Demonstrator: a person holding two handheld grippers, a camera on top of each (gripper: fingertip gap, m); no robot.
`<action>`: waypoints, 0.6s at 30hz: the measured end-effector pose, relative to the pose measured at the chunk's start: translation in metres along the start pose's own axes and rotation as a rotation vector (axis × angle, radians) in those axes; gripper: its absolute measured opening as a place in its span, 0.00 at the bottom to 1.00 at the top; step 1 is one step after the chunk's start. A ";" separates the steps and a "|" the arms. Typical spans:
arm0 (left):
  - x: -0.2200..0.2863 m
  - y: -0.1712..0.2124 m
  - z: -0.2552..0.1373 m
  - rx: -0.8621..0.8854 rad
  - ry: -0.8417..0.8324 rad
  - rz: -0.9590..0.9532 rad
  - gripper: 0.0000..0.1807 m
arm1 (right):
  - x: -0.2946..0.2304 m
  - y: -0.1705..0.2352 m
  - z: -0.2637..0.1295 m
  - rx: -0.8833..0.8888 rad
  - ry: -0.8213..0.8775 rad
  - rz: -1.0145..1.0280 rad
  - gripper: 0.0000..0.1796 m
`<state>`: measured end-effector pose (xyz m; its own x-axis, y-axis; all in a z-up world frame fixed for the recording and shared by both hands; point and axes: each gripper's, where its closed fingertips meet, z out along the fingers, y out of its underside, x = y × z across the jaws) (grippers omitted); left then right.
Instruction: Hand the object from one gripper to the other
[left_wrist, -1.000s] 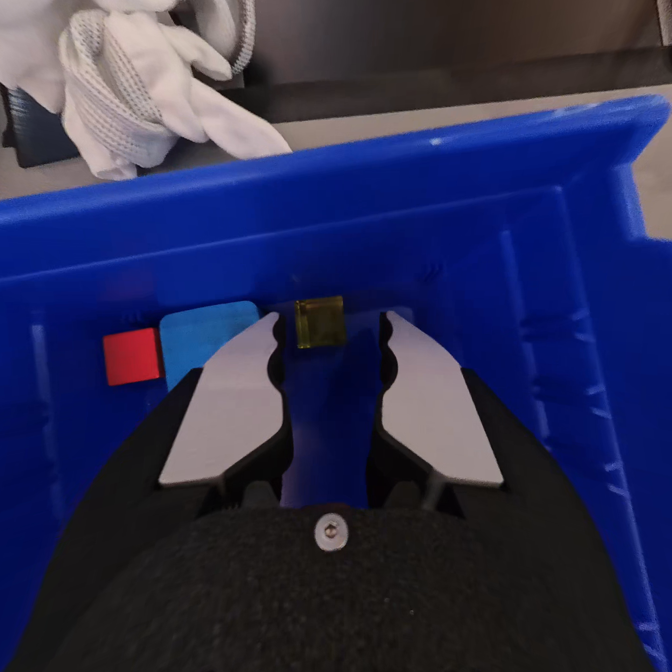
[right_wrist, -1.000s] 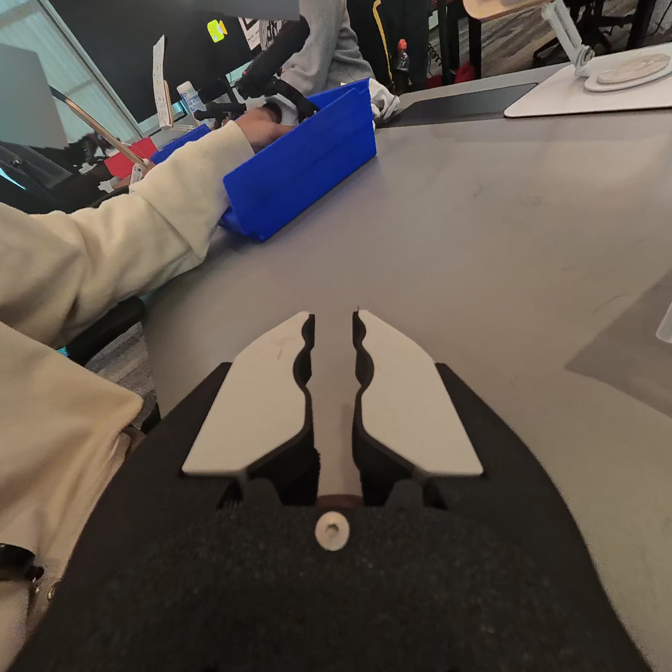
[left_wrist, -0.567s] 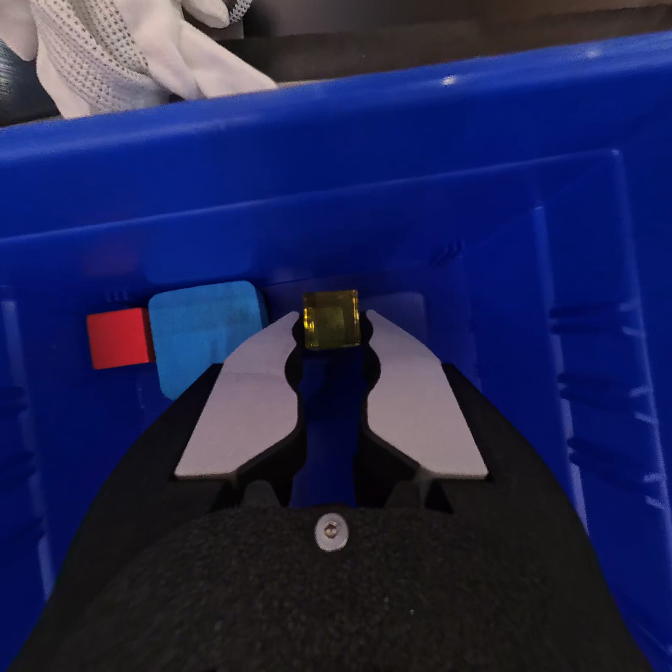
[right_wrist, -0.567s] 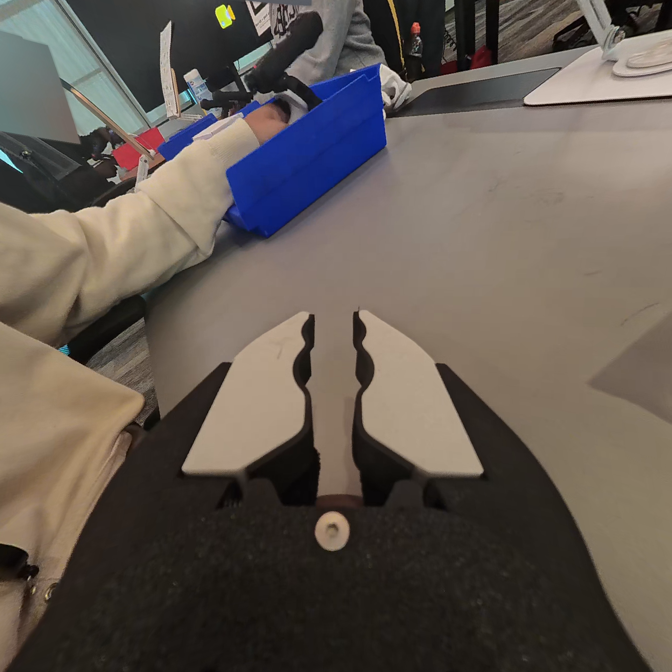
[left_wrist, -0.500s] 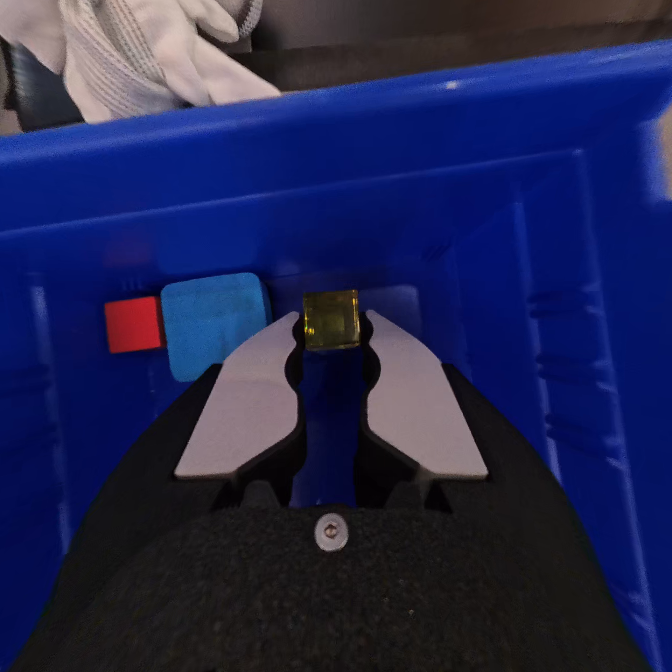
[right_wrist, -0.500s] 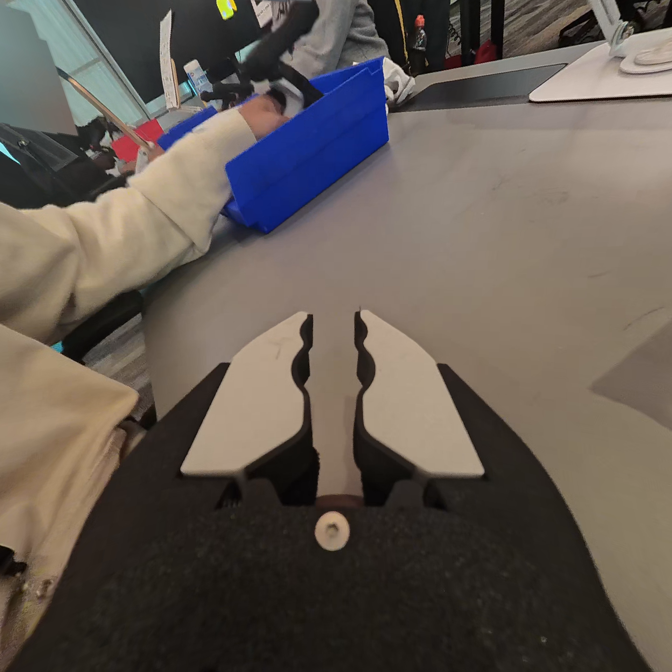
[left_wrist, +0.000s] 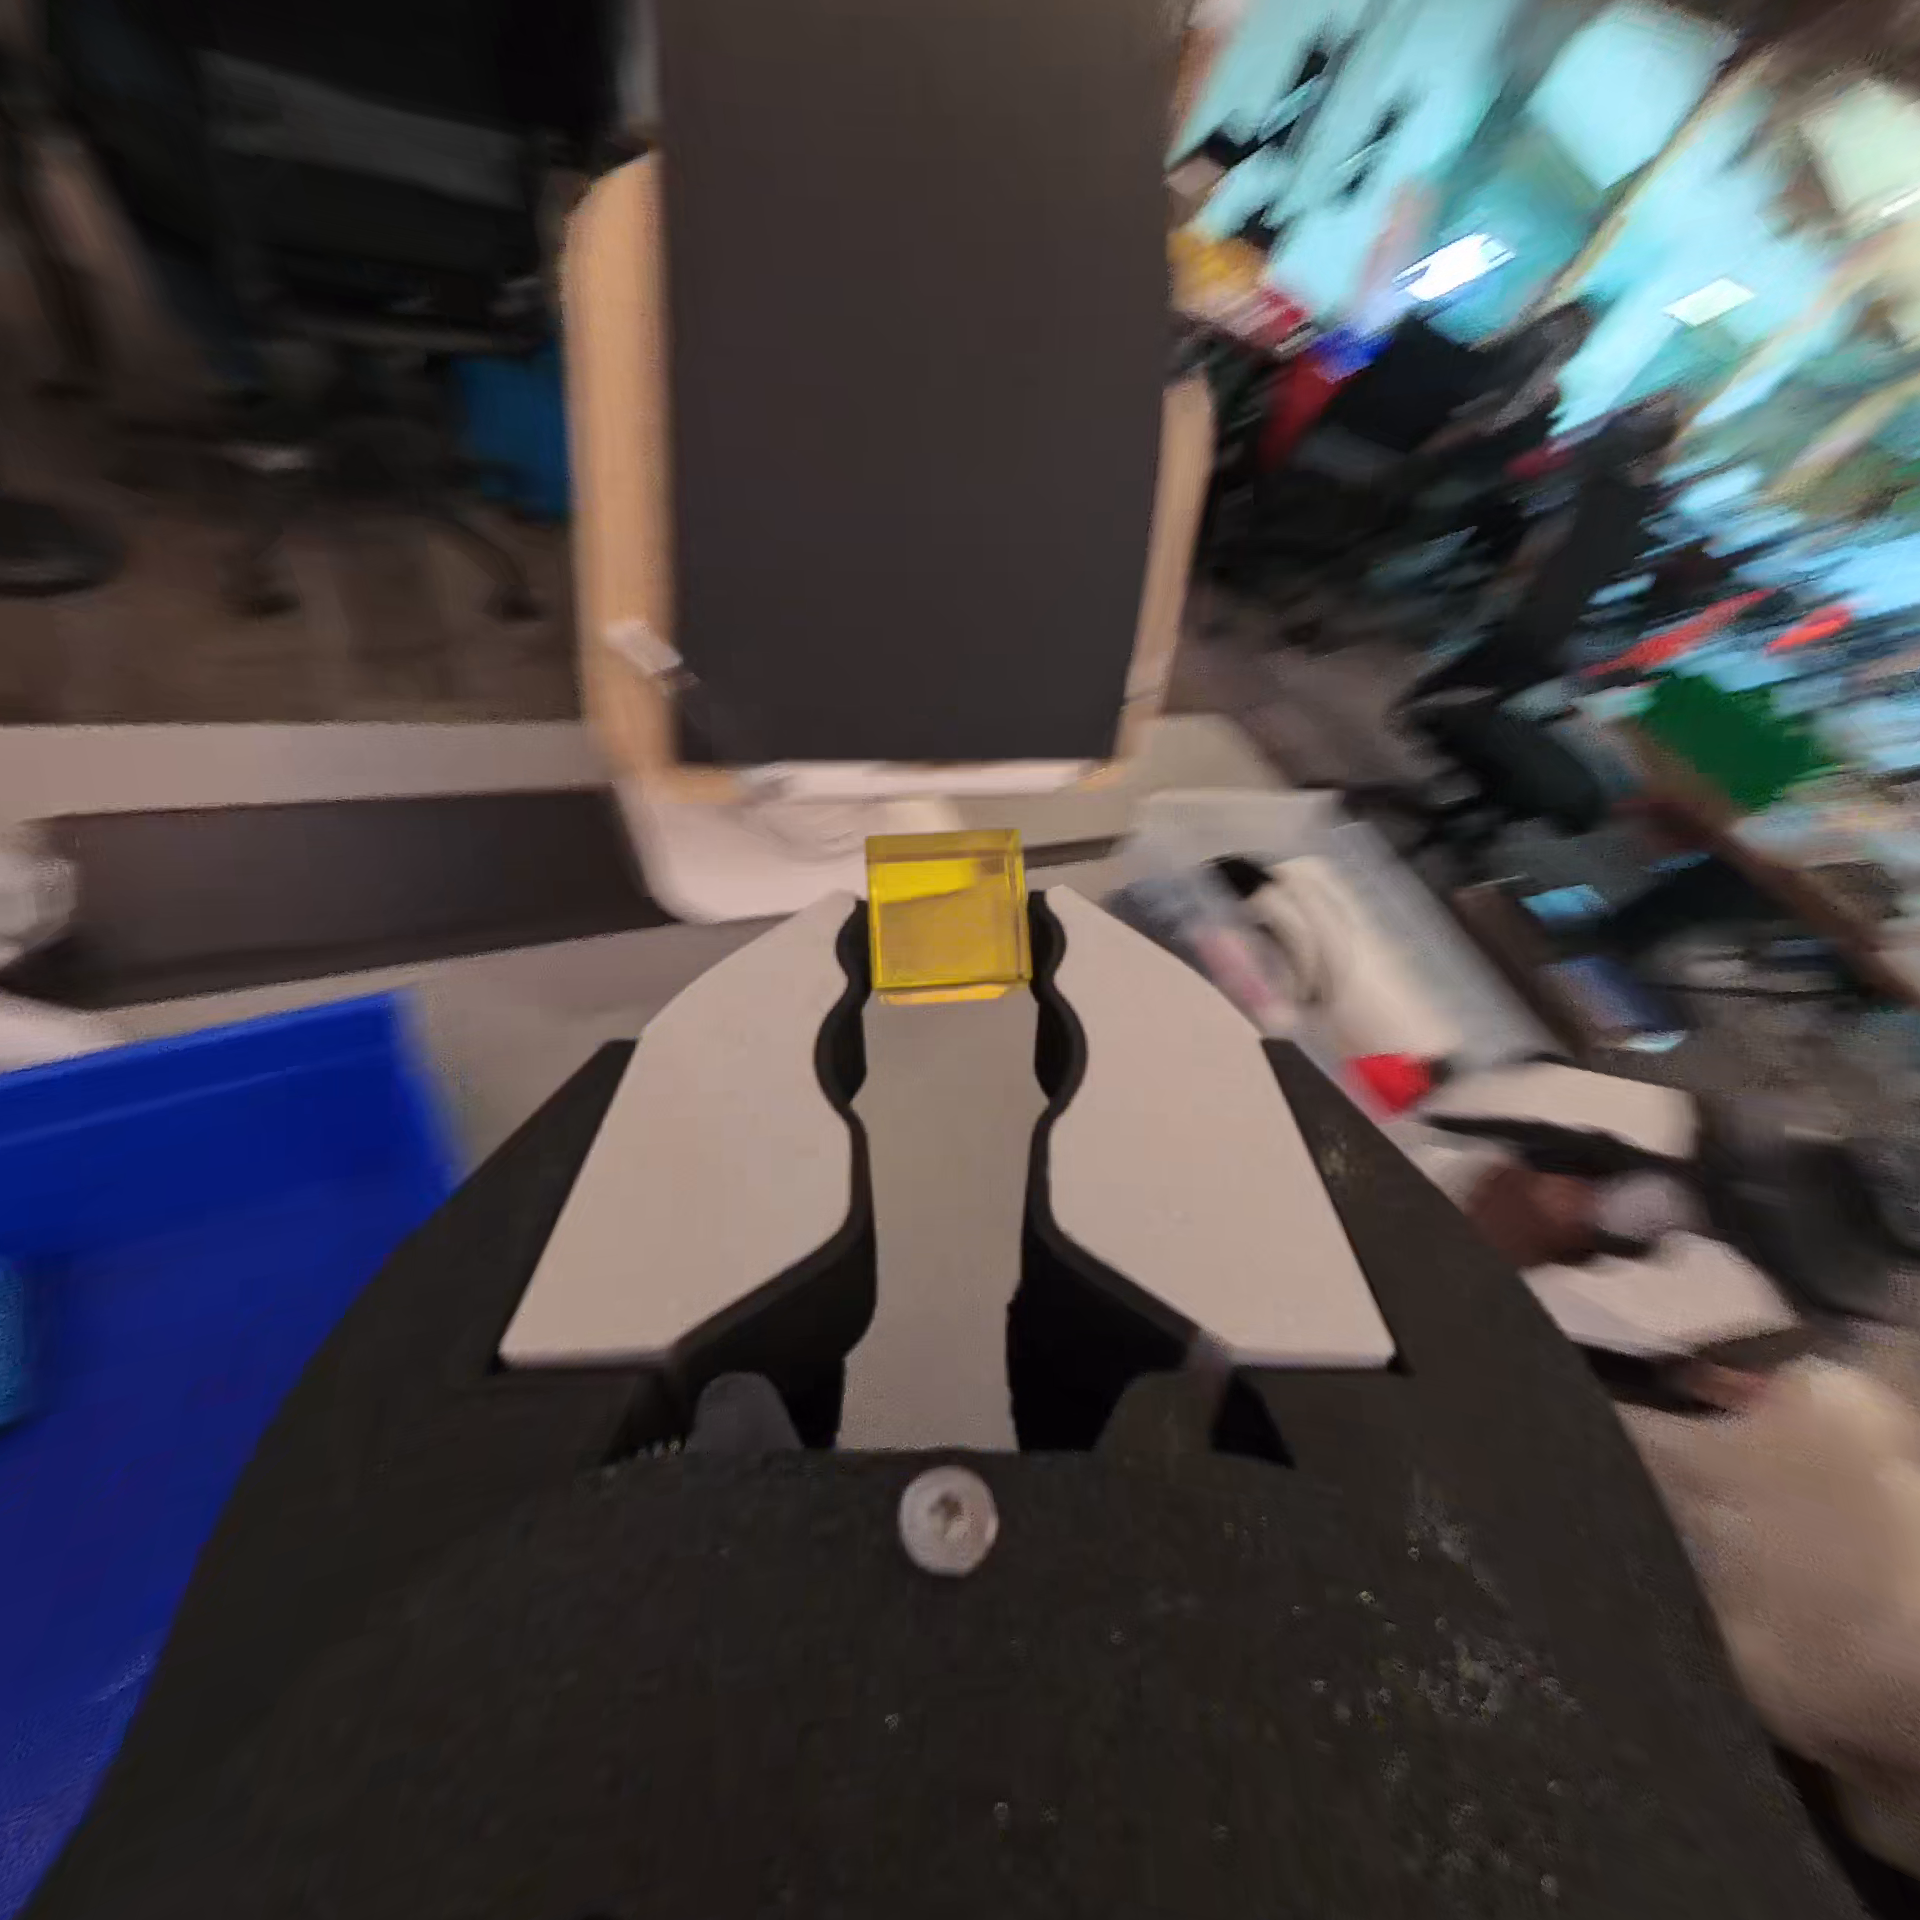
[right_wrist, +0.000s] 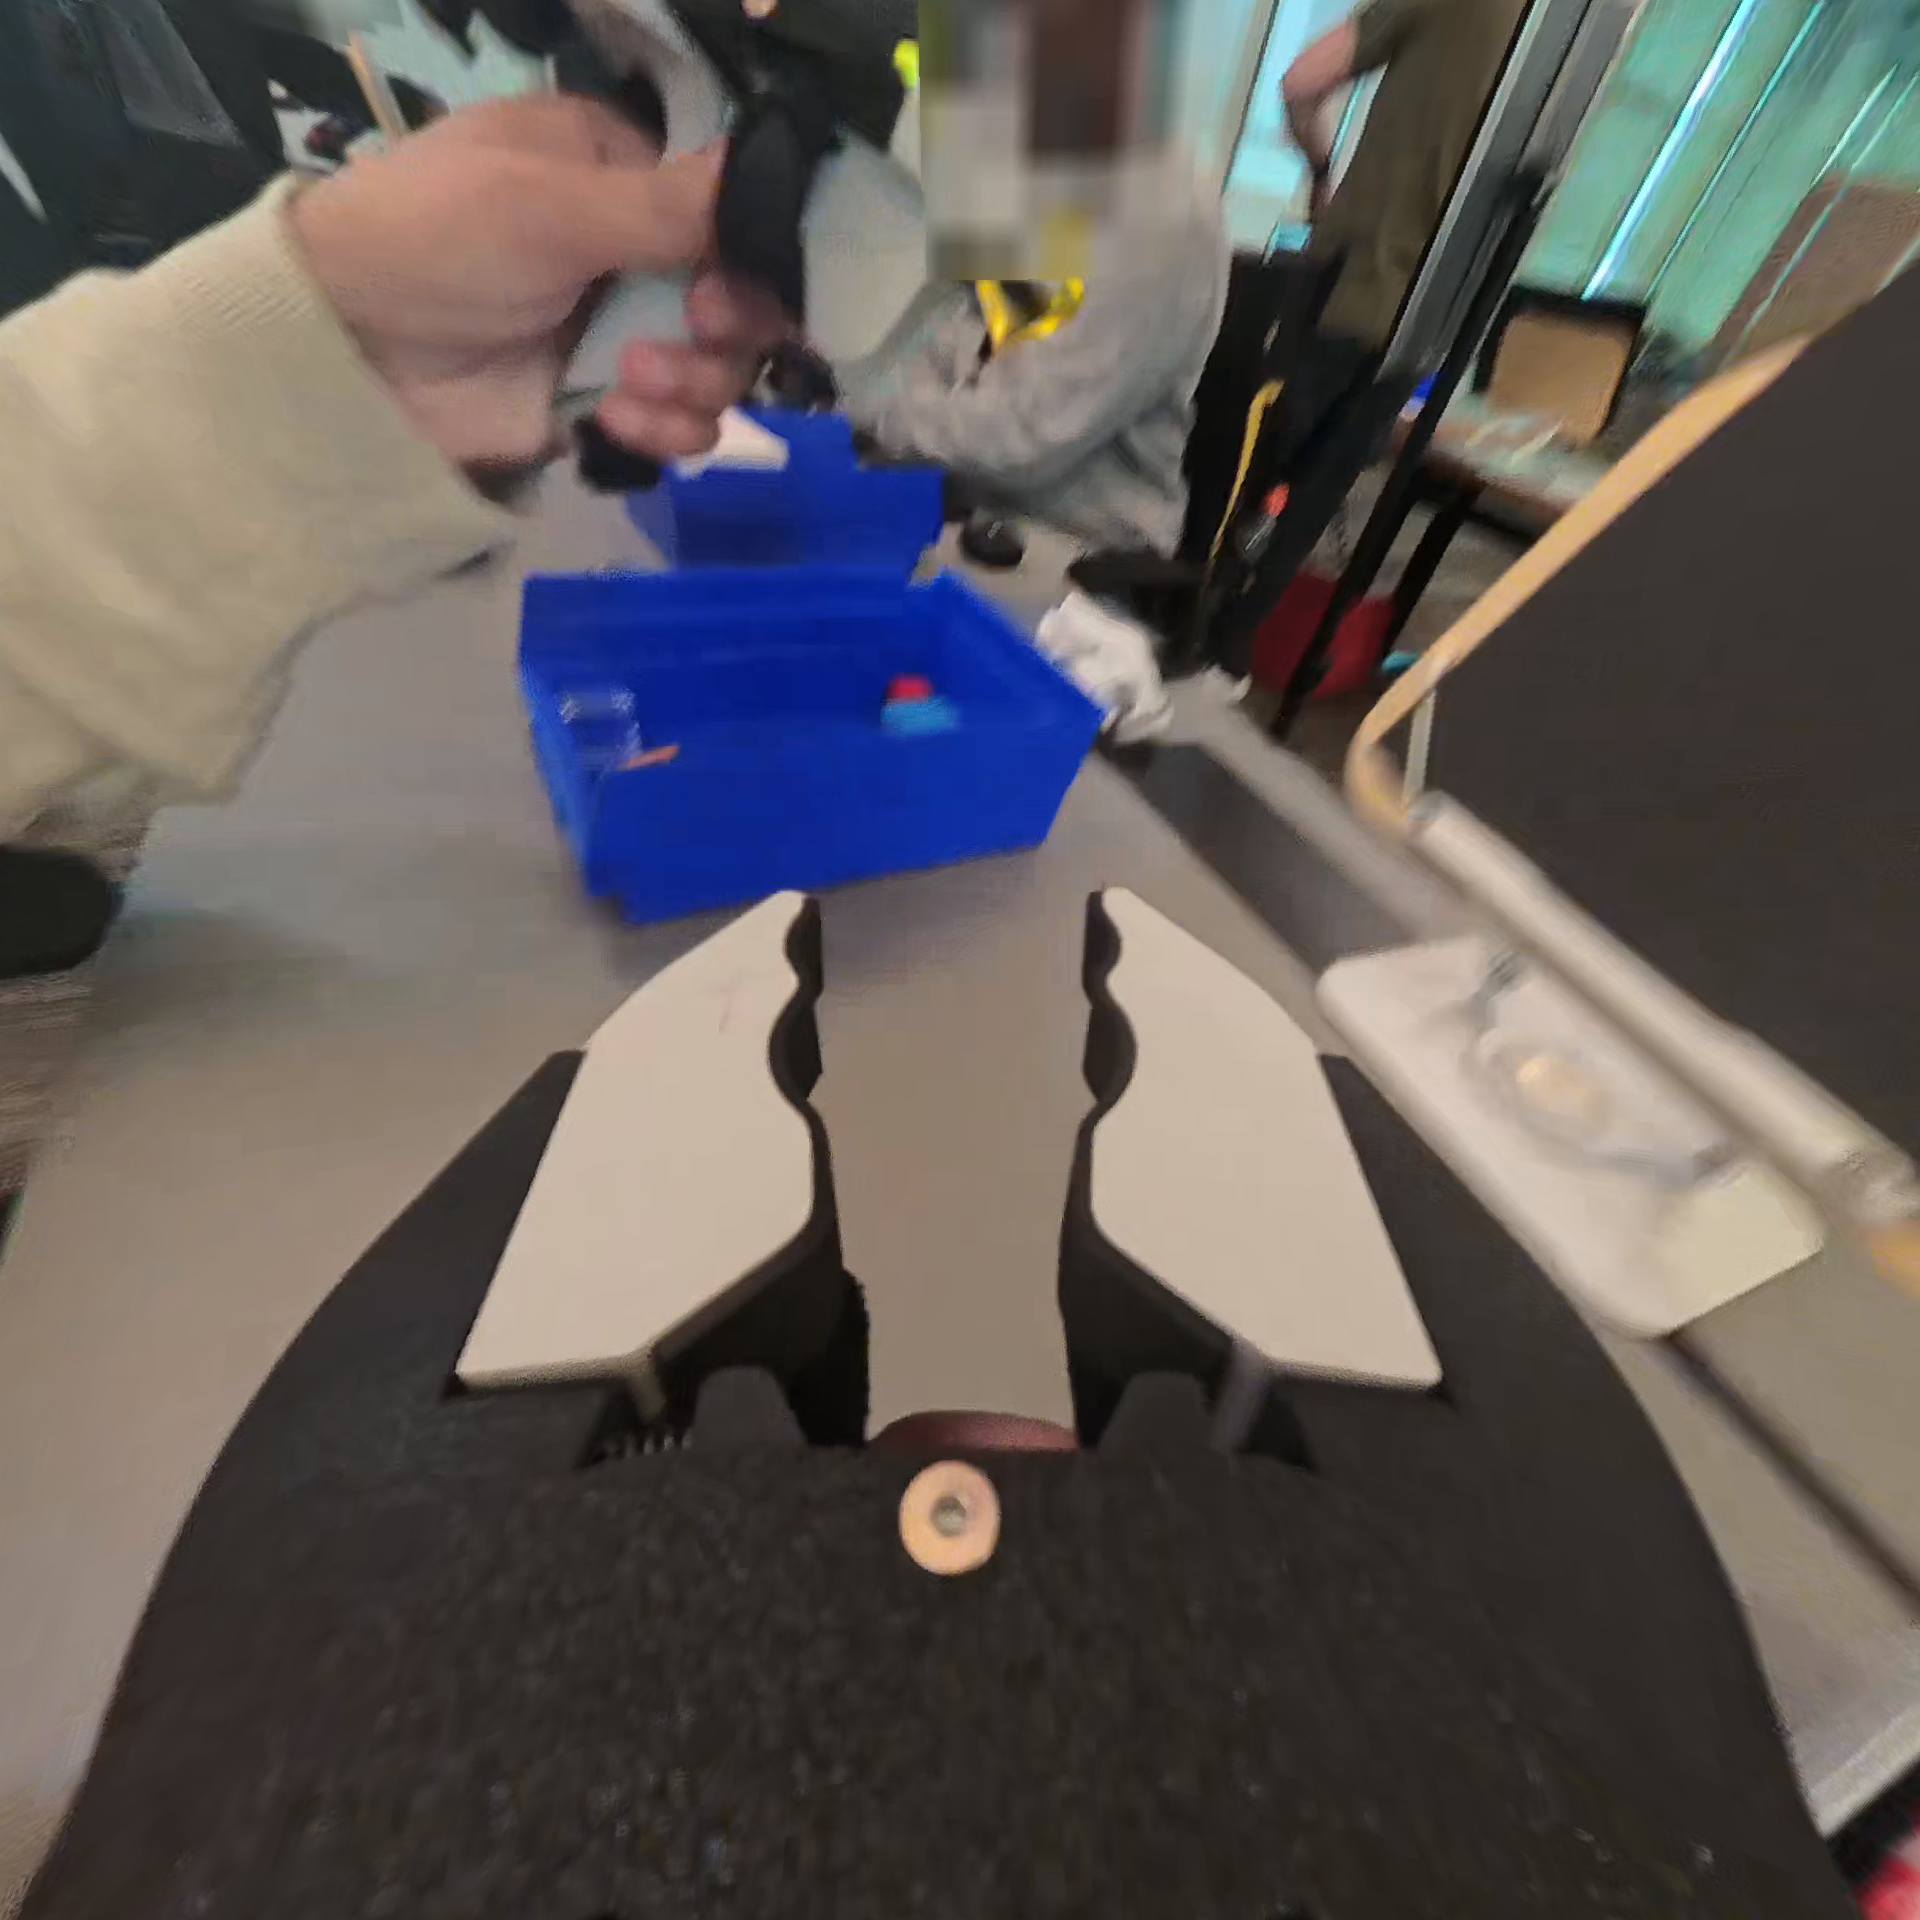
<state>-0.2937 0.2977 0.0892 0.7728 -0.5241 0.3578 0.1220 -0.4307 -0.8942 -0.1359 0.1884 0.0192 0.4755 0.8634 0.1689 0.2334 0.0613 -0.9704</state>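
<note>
My left gripper (left_wrist: 948, 920) is shut on a small clear yellow cube (left_wrist: 948, 916), held at the fingertips in the air above the grey table. In the right wrist view a person's hand (right_wrist: 499, 281) holds the left gripper high above the blue bin (right_wrist: 831, 821); the cube does not show there. My right gripper (right_wrist: 948, 914) is open and empty, low over the table (right_wrist: 343, 935), pointing at the bin. A red block (right_wrist: 910, 688) and a light blue block (right_wrist: 918, 715) lie inside the bin.
The blue bin also shows at the lower left of the left wrist view (left_wrist: 187, 1195). A dark panel with a wooden frame (left_wrist: 914, 395) on a white base stands ahead; it is at the right in the right wrist view (right_wrist: 1704, 665). White gloves (right_wrist: 1107, 649) lie behind the bin. The tips of one gripper are about 20 centimeters away from the tips of the other.
My left gripper closed on the yellow cube in the bin, then lifted it out and swung up and right. My right gripper opened wider and turned toward the bin.
</note>
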 end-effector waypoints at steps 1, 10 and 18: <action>0.027 -0.012 0.000 0.025 0.109 -0.050 0.15 | 0.013 -0.023 0.005 0.021 0.027 -0.034 0.27; 0.156 -0.067 0.035 0.009 0.819 -0.383 0.15 | 0.091 -0.143 0.038 0.234 0.117 -0.154 0.25; 0.160 -0.058 0.088 -0.139 1.033 -0.558 0.15 | 0.136 -0.137 0.044 0.245 0.270 -0.372 0.15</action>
<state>-0.1222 0.3032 0.1745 -0.2434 -0.5566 0.7943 0.1654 -0.8307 -0.5315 -0.1404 0.3191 0.1671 0.6073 0.6031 0.5171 0.2378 0.4831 -0.8427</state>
